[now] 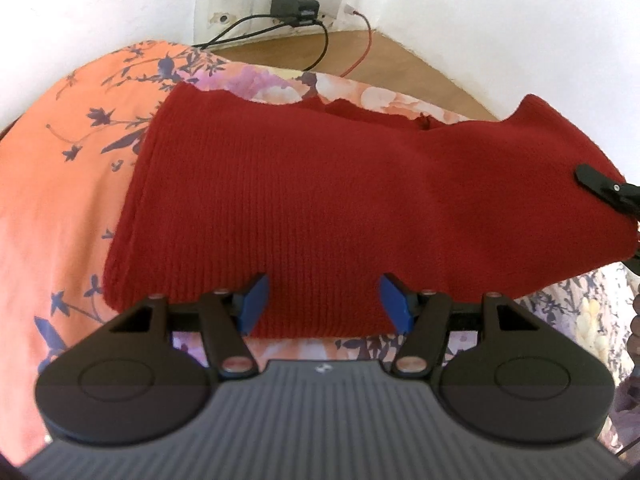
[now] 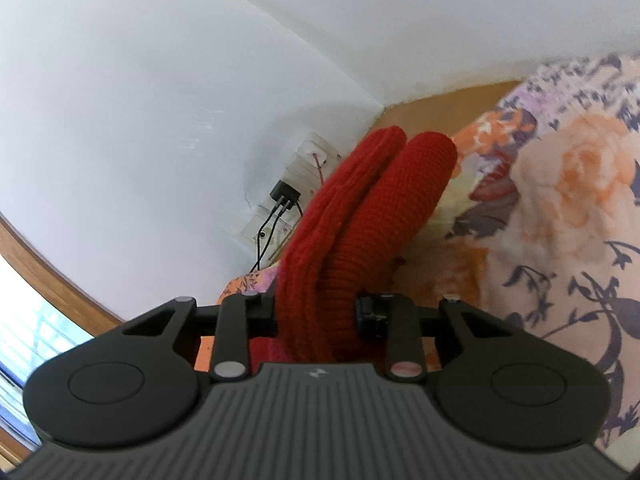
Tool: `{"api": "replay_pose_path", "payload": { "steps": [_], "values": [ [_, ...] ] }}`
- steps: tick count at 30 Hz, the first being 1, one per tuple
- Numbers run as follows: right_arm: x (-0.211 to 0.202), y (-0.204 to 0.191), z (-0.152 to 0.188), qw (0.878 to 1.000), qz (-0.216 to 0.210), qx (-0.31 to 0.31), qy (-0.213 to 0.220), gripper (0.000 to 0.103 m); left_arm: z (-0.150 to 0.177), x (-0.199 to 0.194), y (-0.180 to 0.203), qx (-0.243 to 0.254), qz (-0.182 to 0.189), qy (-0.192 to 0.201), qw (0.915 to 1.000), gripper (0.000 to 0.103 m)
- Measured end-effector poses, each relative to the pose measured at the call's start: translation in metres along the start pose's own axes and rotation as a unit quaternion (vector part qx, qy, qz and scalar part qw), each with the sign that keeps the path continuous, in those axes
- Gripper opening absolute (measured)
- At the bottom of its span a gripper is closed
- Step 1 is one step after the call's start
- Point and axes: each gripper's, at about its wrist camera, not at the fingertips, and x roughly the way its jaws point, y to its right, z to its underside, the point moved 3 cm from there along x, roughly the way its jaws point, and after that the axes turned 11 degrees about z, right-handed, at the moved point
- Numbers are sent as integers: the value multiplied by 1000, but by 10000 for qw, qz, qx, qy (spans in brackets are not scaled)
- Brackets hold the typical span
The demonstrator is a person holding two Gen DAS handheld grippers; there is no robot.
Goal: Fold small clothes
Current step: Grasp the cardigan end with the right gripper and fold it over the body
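Note:
A red ribbed knit garment [image 1: 304, 208] lies folded on a floral bedsheet [image 1: 60, 200]. My left gripper [image 1: 324, 300] is open, its blue pads [image 1: 256, 300] standing over the garment's near edge, apart from each other. My right gripper [image 2: 320, 316] is shut on a thick fold of the red garment [image 2: 360, 232] and holds that end lifted off the sheet. The right gripper's finger also shows in the left wrist view [image 1: 600, 186] at the garment's raised right end.
A white wall with a socket plate, a black charger [image 1: 294, 8] and black and red cables is behind the bed. A brown wooden surface [image 1: 400, 60] runs along the wall. A window frame [image 2: 52, 280] shows at the far left of the right wrist view.

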Motion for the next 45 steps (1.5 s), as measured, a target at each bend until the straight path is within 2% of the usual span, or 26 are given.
{"api": "replay_pose_path", "payload": {
  "steps": [8,17,25,33,36,38,45],
  "values": [
    [-7,-42,5,9994,167,-281,142,33,-1,-15,-5,168,245,101,9995,63],
    [-1,-89,17,9966,227,-776,143,33,5,-30,-25,148,261,144,9994,63],
    [33,-124,36,9939,236,-1074,-92,33,8,-46,-46,74,236,207,9995,63],
    [86,-146,63,9870,495,-1401,-613,34,12,-53,-63,-55,247,188,9995,63],
    [101,-153,73,9837,565,-1535,-746,40,13,-55,-67,-83,261,205,9994,63],
    [108,-155,77,9832,521,-1550,-811,51,13,-56,-69,-97,266,216,9994,63],
    [114,-165,87,9791,470,-1816,-781,65,9,-61,-71,-104,321,281,9990,63]
  ]
}}
